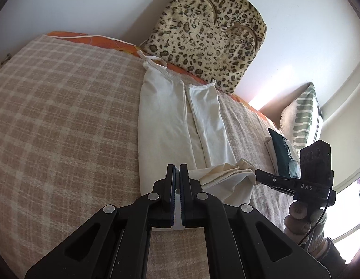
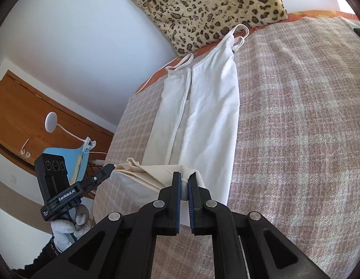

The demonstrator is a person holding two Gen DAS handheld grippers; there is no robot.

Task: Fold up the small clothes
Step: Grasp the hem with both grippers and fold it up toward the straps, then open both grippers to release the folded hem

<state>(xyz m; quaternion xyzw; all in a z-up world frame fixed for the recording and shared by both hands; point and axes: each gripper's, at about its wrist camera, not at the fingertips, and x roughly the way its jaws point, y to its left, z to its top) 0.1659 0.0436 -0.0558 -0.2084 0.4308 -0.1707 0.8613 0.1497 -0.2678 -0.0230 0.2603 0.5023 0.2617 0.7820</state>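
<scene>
A white strappy top (image 1: 170, 116) (image 2: 203, 107) lies lengthwise on the checked blanket, its sides folded inward, straps toward the leopard cushion. Its near hem is lifted off the bed and curls over. My left gripper (image 1: 177, 169) is shut on the hem's left corner; in the right wrist view the same gripper (image 2: 110, 168) pinches that corner from the left. My right gripper (image 2: 184, 179) is shut on the hem's right corner; in the left wrist view it (image 1: 258, 173) reaches in from the right, held by a gloved hand (image 1: 298, 218).
A beige checked blanket (image 1: 63, 116) (image 2: 296, 127) covers the bed. A leopard-print cushion (image 1: 208, 30) (image 2: 203, 4) leans on the wall at the head. A striped pillow (image 1: 303, 116) and folded dark clothes (image 1: 282, 148) lie to the right. A wooden door (image 2: 40, 116) stands left.
</scene>
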